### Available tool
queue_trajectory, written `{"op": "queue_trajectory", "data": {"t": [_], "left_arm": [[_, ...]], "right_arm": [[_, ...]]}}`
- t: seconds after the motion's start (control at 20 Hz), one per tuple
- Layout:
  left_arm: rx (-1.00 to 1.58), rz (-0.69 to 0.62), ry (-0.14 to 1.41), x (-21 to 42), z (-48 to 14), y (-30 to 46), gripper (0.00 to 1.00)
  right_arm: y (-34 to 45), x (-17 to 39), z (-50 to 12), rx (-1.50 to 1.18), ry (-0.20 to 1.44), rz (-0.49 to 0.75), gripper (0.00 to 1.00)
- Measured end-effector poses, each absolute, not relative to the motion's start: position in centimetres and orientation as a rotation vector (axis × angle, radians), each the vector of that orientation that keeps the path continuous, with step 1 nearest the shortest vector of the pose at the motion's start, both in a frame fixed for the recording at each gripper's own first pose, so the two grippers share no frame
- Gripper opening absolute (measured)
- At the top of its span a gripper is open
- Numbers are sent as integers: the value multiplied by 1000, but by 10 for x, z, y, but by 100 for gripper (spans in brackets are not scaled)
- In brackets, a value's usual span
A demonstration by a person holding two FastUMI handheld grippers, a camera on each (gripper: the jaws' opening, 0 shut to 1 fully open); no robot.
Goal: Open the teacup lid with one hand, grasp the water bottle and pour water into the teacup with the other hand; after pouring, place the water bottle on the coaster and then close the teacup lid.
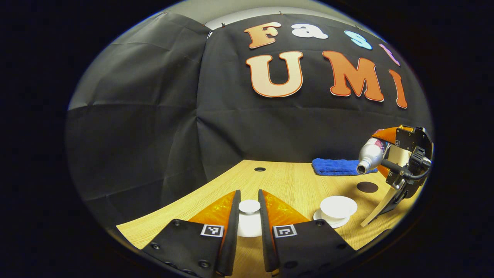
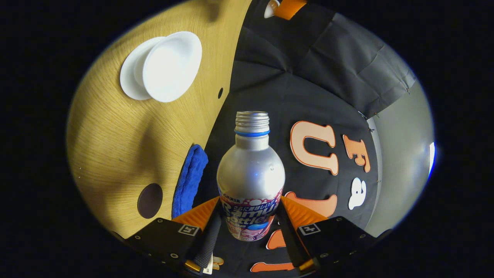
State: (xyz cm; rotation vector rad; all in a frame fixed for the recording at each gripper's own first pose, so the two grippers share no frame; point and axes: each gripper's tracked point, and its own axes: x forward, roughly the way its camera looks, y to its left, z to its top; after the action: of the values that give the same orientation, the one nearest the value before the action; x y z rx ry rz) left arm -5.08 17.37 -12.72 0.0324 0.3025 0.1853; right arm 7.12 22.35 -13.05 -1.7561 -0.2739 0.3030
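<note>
Left tongs (image 1: 249, 227) grip the lid (image 1: 249, 206) by its knob, above the worktop (image 1: 293, 181). Right tongs (image 2: 247, 231) clamp the tilted water bottle (image 2: 251, 173); open teacup (image 2: 171, 65) at ten o'clock. Pouring step: next, bring the mouth over the cup.

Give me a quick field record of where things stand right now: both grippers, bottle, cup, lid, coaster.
left gripper: fingers on either side of the lid's knob, lid held off the cup
lid: white, between the left fingers, above the table
right gripper: shut on the bottle's labelled body
bottle: silver, uncapped, tipped roughly level, mouth toward the cup
teacup: white, open, on its saucer
coaster: dark disc, bare, beyond the cup
blue cloth: by the back wall
pouring: no water stream visible
</note>
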Motion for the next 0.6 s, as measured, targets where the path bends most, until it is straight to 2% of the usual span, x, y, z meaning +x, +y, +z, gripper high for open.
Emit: {"op": "queue_trajectory", "data": {"t": [0.6], "left_arm": [[25, 178, 301, -50, -128, 173, 33]], "right_arm": [[228, 71, -116, -1807, -424, 198, 78]]}}
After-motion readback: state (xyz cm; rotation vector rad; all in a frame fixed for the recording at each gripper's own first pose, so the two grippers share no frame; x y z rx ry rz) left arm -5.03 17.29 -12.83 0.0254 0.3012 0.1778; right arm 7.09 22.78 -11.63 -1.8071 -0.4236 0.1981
